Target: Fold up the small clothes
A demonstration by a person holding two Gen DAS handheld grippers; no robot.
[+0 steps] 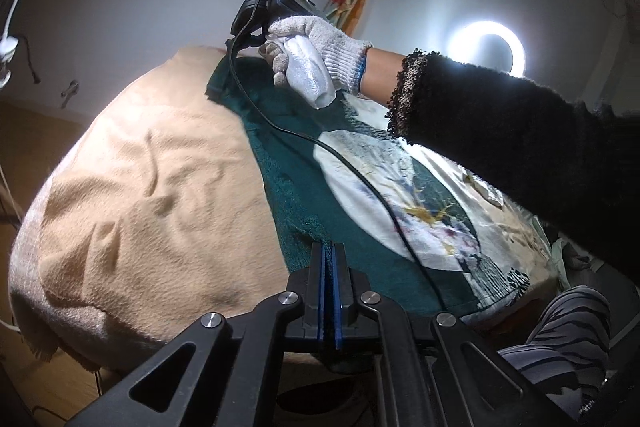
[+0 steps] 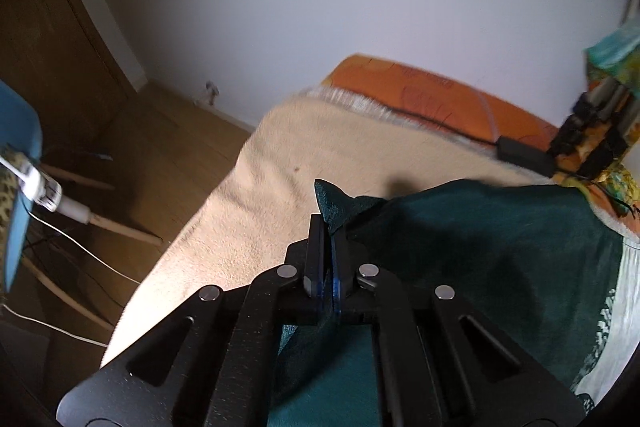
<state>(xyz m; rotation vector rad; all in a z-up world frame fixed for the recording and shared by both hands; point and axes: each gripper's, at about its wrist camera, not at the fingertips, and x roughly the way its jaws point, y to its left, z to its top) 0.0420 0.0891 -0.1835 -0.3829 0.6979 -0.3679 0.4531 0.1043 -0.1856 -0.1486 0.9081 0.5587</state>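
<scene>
A dark green garment [image 1: 304, 187] with a white printed panel [image 1: 404, 195] lies on a beige blanket [image 1: 152, 187]. My left gripper [image 1: 330, 251] is shut at the garment's near edge; whether cloth is between its fingers I cannot tell. My right gripper [image 2: 329, 227] is shut on a corner of the green garment [image 2: 480, 247], which pokes up between the fingers and is lifted off the blanket [image 2: 280, 167]. In the left wrist view the gloved right hand [image 1: 316, 47] holds the right gripper's handle at the garment's far corner, its cable trailing across the cloth.
An orange pillow [image 2: 432, 91] lies at the head of the bed by the white wall. A ring light [image 1: 484, 47] shines at the right. A blue chair [image 2: 16, 147] with white cables stands on the wooden floor at the left. A striped cloth [image 1: 568, 331] lies at the lower right.
</scene>
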